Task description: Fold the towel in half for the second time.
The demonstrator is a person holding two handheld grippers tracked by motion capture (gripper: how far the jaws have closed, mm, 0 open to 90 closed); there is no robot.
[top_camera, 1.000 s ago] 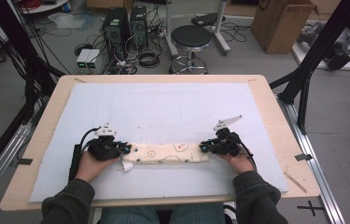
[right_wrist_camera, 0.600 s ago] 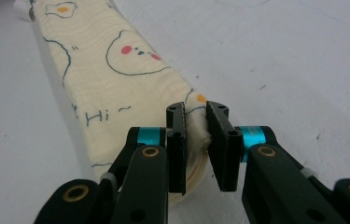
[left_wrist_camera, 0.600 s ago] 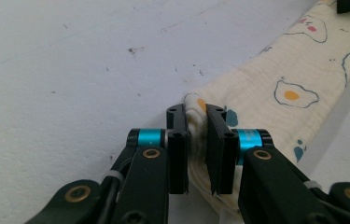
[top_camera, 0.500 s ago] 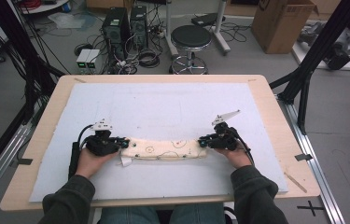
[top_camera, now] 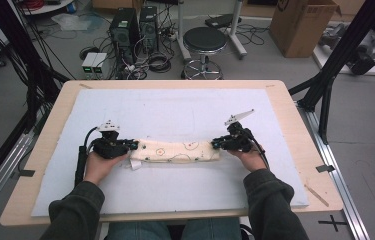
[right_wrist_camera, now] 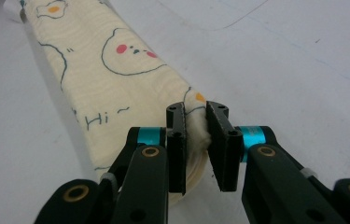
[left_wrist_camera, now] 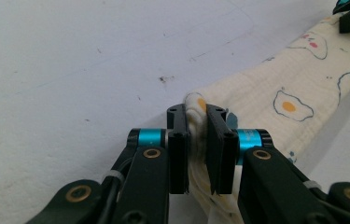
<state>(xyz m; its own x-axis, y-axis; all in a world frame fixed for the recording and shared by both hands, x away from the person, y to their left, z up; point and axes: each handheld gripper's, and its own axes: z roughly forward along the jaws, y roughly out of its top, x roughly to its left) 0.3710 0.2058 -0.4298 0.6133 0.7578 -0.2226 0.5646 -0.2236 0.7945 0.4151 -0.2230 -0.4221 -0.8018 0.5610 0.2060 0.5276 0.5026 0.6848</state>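
Cloth: folded cream printed cloth (top_camera: 177, 151) stretched flat between both tongs.
Left tongs (top_camera: 134, 146): at the cloth's left end.
Right tongs (top_camera: 216, 143): at its right end.
Worktop (top_camera: 285, 105): wooden, under a white mat (top_camera: 175, 112).

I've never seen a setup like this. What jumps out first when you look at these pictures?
A long cream cloth printed with fried eggs and bear faces lies folded into a strip across the near middle of the white mat. A person pinches each end of it with a black hand-held tool: the left gripper is clamped on one end, the right gripper on the other. Beyond the table stand a black stool and a tangle of cables.
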